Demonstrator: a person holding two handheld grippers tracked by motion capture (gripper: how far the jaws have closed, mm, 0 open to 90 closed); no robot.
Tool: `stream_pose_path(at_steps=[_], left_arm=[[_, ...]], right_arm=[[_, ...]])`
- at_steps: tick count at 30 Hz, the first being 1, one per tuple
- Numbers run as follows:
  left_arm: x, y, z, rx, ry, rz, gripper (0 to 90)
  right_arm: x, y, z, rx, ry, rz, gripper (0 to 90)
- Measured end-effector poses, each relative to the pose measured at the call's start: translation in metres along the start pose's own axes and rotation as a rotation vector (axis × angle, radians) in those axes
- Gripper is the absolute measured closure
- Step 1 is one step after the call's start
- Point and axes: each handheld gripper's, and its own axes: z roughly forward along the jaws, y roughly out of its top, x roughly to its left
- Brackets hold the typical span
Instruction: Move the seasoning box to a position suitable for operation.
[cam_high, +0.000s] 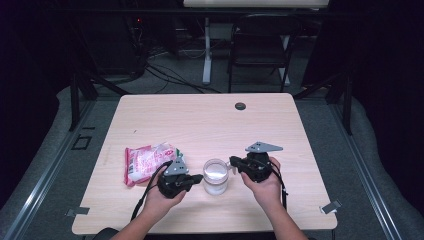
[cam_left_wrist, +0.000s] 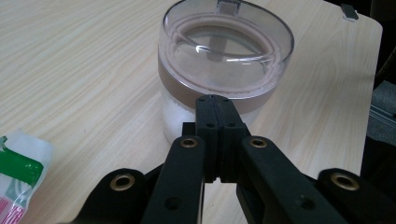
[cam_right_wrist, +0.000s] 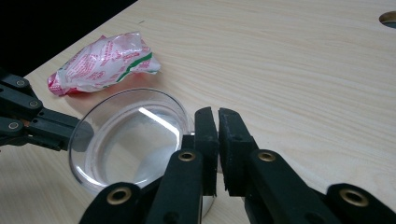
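1. A clear lidded jar (cam_high: 216, 176) of white powder stands near the front edge of the wooden table (cam_high: 210, 120), between two hand-held grippers.
2. The left gripper (cam_high: 198, 178) points at the jar's side, jaws pressed together, holding nothing.
3. The right gripper (cam_high: 233, 162) sits by the rim, jaws nearly together, empty.
4. A crumpled red-and-white packet (cam_high: 146, 162) lies just left.
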Motion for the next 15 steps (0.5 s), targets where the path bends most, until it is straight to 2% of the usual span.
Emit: stream_pose_path(at_steps=[5,13,15], left_arm=[[-0.0001,-0.0007,0.0016,0.008,0.005,-0.006,90.0],[-0.0006,0.0000,-0.0002,-0.010,0.001,-0.009,90.0],[-0.0010,0.0008,-0.0019,-0.030,-0.002,-0.012,90.0]], right_arm=[[-0.0003,-0.0007,0.0000,-0.005,0.003,0.005,87.0],[-0.0008,-0.0013,0.0001,-0.011,0.008,0.014,87.0],[-0.0009,-0.0013,0.0002,-0.012,0.009,0.018,87.0]])
